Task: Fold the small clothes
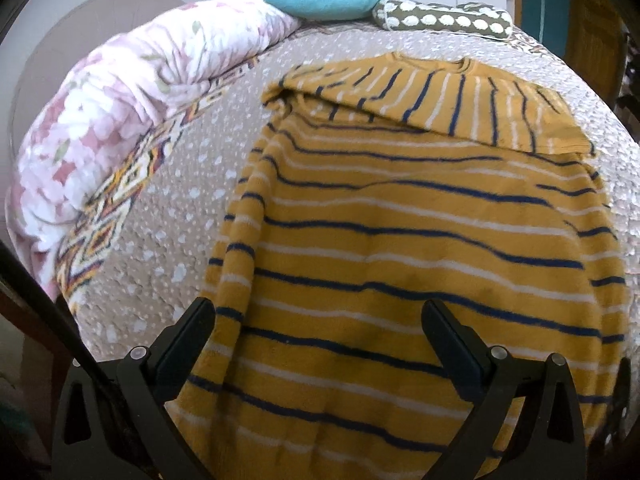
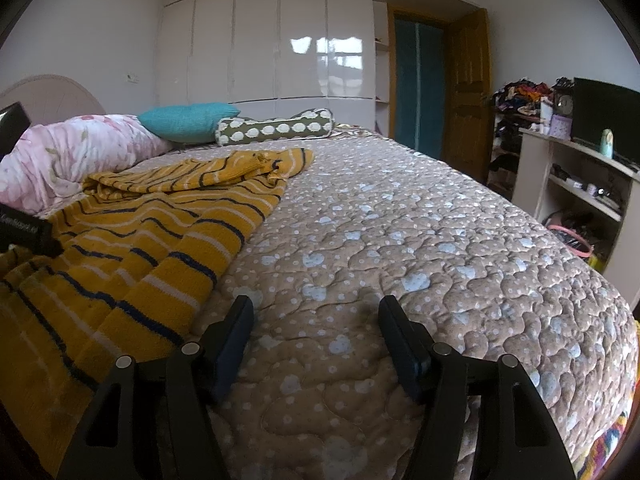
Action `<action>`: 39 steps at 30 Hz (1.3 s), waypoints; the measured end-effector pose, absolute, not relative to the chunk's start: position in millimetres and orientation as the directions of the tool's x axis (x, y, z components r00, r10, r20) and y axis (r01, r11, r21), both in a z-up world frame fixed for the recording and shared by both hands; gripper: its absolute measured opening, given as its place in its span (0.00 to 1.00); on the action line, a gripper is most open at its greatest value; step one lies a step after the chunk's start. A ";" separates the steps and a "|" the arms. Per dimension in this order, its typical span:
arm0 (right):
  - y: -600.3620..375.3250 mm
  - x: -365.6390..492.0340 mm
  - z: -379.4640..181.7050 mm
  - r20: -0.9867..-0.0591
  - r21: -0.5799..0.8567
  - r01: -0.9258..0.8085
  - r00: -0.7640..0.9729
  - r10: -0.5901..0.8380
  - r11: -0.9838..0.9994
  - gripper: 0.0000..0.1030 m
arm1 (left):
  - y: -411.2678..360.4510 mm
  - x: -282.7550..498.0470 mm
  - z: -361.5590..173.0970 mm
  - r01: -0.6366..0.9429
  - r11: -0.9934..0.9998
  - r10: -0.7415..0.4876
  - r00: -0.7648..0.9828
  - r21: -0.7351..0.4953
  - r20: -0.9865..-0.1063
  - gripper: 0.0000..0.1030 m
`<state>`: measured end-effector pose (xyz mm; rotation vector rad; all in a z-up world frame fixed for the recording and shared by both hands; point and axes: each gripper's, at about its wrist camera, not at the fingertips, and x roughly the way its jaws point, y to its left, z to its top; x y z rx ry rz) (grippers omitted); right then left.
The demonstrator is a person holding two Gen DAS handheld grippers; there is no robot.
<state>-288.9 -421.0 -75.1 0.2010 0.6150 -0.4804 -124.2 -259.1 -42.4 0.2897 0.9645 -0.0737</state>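
Left claw spread wide, hanging over the near hem of the sweater, gripping nothing. Right claw also spread, over bare bedspread, sweater just to its left. Far end has one sleeve laid across the chest already, so I judge we're mid-fold. Next I'd drop both claws onto the hem corners and carry them toward the collar.

Striped sweater beside gaping right tool
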 end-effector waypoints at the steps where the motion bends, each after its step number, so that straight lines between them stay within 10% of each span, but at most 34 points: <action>1: -423.8 -292.0 -73.0 -0.592 0.064 0.481 0.723 -0.355 0.875 0.71 | -262.5 -125.6 -39.9 0.196 0.957 0.065 0.575 0.215 -0.816 1.00; 39: -438.9 -343.3 -42.7 -0.480 0.186 0.495 0.799 -0.361 0.849 0.77 | -276.0 -181.4 6.0 0.149 0.959 0.092 0.640 0.241 -0.763 1.00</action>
